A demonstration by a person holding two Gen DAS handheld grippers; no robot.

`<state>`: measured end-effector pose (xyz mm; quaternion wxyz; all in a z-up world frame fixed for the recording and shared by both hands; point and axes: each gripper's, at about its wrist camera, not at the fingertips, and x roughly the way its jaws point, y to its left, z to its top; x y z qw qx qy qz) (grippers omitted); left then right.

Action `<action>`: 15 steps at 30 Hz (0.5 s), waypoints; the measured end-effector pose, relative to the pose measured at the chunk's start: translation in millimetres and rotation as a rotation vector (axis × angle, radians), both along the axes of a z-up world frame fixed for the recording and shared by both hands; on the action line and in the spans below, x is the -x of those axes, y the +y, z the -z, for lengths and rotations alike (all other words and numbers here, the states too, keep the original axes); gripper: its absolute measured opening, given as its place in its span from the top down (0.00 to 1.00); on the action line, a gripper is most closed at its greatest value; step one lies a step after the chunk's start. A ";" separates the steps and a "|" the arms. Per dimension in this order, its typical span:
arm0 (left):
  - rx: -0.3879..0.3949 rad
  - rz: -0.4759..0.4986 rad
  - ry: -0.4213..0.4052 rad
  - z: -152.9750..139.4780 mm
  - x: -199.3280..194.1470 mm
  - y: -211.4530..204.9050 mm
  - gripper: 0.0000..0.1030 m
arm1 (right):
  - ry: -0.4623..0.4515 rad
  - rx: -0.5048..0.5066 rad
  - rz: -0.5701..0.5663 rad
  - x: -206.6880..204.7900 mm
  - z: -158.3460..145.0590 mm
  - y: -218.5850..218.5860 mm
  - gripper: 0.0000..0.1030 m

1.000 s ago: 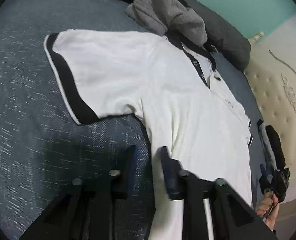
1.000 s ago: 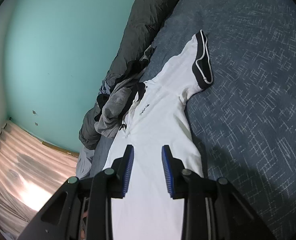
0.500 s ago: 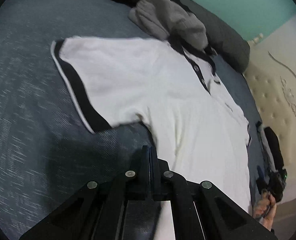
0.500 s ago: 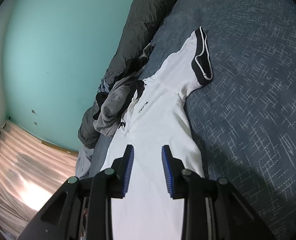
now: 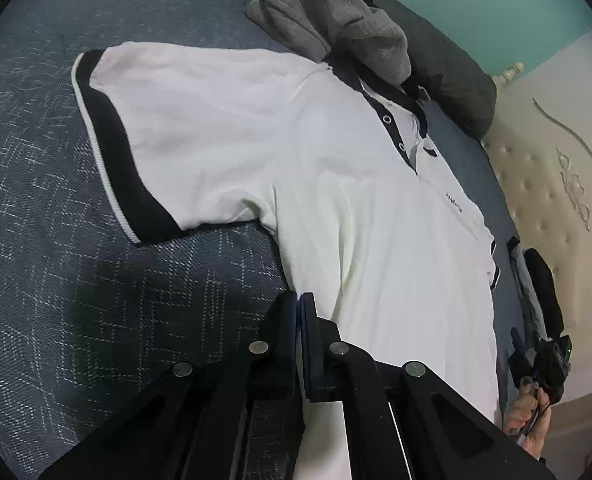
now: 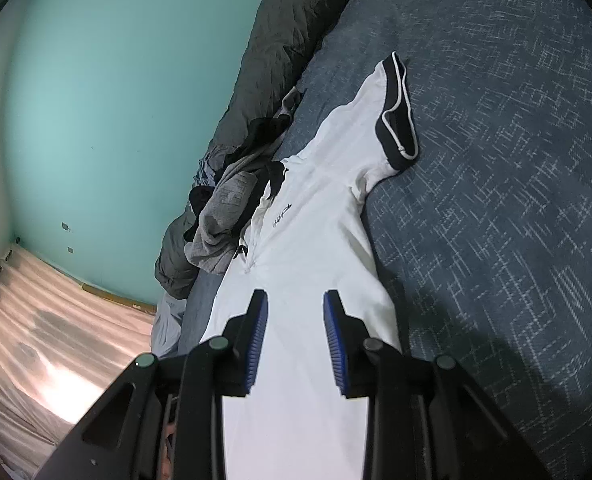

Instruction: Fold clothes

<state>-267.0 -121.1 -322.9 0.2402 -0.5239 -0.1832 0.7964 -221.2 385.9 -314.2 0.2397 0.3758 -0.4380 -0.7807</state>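
So the polo shirt (image 5: 296, 168) is laid out flat, front side up, on the blue bedspread (image 5: 47, 240). It's white with a dark collar (image 5: 376, 88), a dark button strip, dark bands with white edging on the sleeve cuffs, and a tiny logo on the chest. One sleeve (image 5: 135, 140) is spread out sideways from the body of the shirt, and in the right wrist view the other sleeve (image 6: 392, 120) sticks out the same way, its cuff a bit curled.

The left gripper (image 5: 298, 300) sits right at the side seam of the shirt, just below that spread sleeve. Its jaws are pressed fully together, and the shirt's edge looks pinched between them, though I can't say how much cloth is actually in there.

The right gripper (image 6: 295, 312) hangs over the lower body of the shirt with its blue-padded jaws partly apart and nothing between them, just white fabric underneath. From the left view you can see it off past the far side of the shirt, in the person's hand (image 5: 532, 412).

Up by the shirt's collar there's a gray sweater (image 5: 336, 20) bunched up and overlapping the neck a little, with a dark gray duvet (image 6: 287, 40) rolled behind it against the teal wall (image 6: 115, 80). Beyond the far side of the shirt there's a cream padded headboard (image 5: 556, 160).
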 end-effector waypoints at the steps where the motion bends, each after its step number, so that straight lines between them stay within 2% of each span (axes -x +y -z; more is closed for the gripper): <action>1: -0.001 -0.005 0.007 -2.2 -0.4 -1.4 0.99 | 0.001 0.000 0.000 0.0 -0.2 0.6 0.72; 5: 0.007 -0.039 0.027 -11.3 0.7 -12.8 0.99 | 0.001 -0.001 0.000 -0.6 0.0 0.3 0.72; 15: 0.112 -0.073 0.029 -6.6 14.9 -26.0 0.99 | -0.002 -0.003 -0.003 -0.3 1.2 -0.4 0.72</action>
